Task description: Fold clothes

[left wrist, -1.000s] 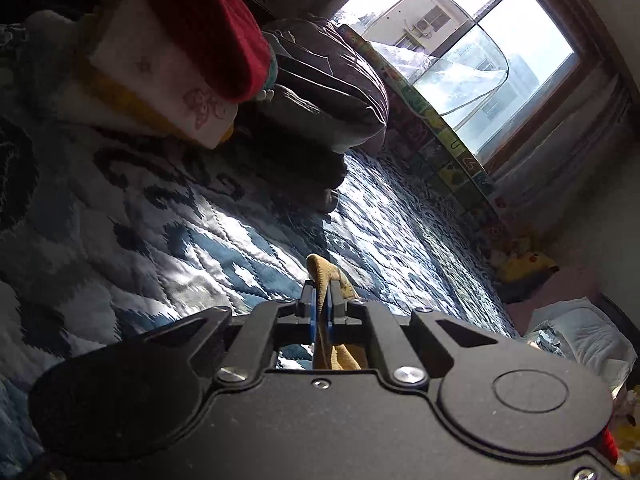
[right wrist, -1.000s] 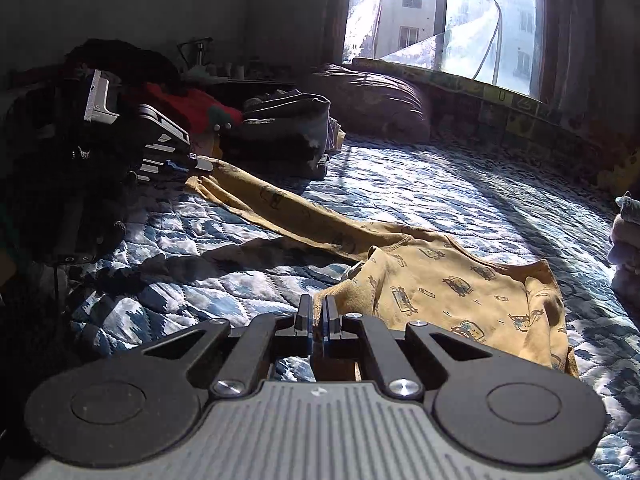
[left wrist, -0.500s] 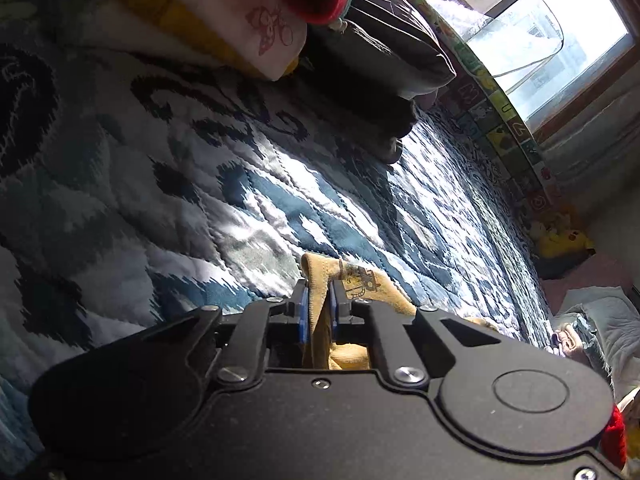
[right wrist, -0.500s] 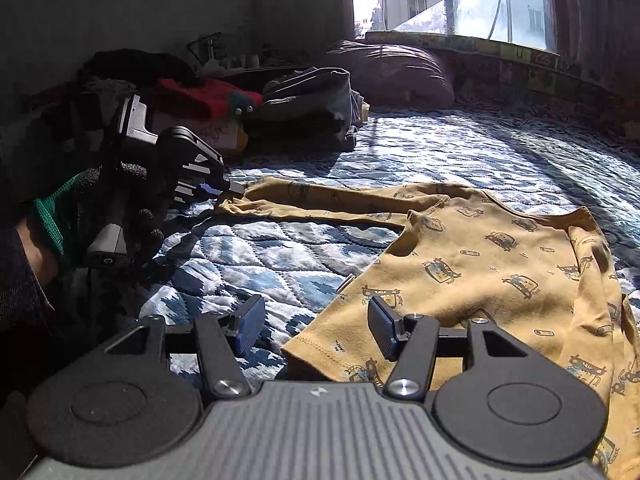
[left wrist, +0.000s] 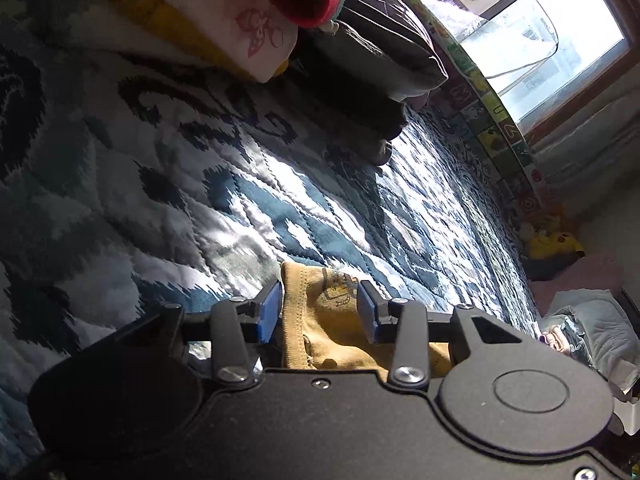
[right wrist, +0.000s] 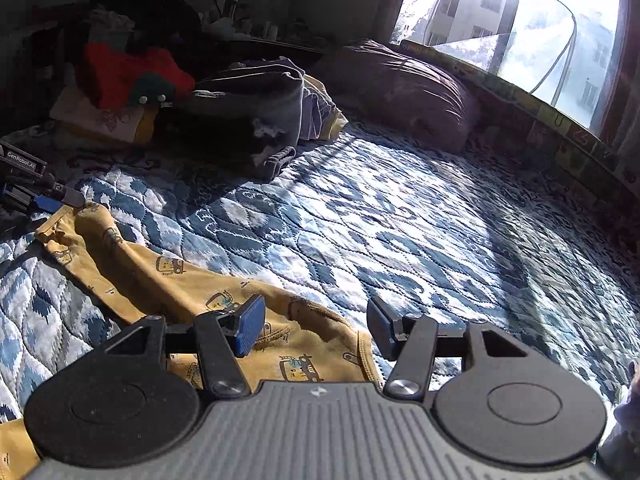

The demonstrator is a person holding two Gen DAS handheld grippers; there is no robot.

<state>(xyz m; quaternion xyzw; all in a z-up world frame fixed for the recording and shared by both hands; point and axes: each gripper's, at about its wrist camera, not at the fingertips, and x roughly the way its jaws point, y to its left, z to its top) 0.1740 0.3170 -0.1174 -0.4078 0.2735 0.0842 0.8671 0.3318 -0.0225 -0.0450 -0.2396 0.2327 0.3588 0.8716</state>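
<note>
Lying flat on blue-white quilted bedspread (right wrist: 400, 216): mustard-yellow printed cotton shirt (right wrist: 168, 276). Standing apart, gripping nothing: left gripper (left wrist: 318, 308) over cuff, right gripper (right wrist: 316, 330). Streaming sunlight through window (right wrist: 520, 20); sitting behind: folded clothes pile (right wrist: 120, 92).

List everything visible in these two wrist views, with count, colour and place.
Shirt: one, mustard with vehicle print, spread on quilt, sleeve end between left tongs' open pads.
Quilt: one, blue-white, covers bed.
Clothes pile: one, red, white, yellow, far left.
Grey garment: one, beside pile.
Pillow: one, purple-brown, by window.
Window: one, bright, far right.
Yellow plush: one, right bed edge.
Left tongs: open.
Right tongs: open.
</note>
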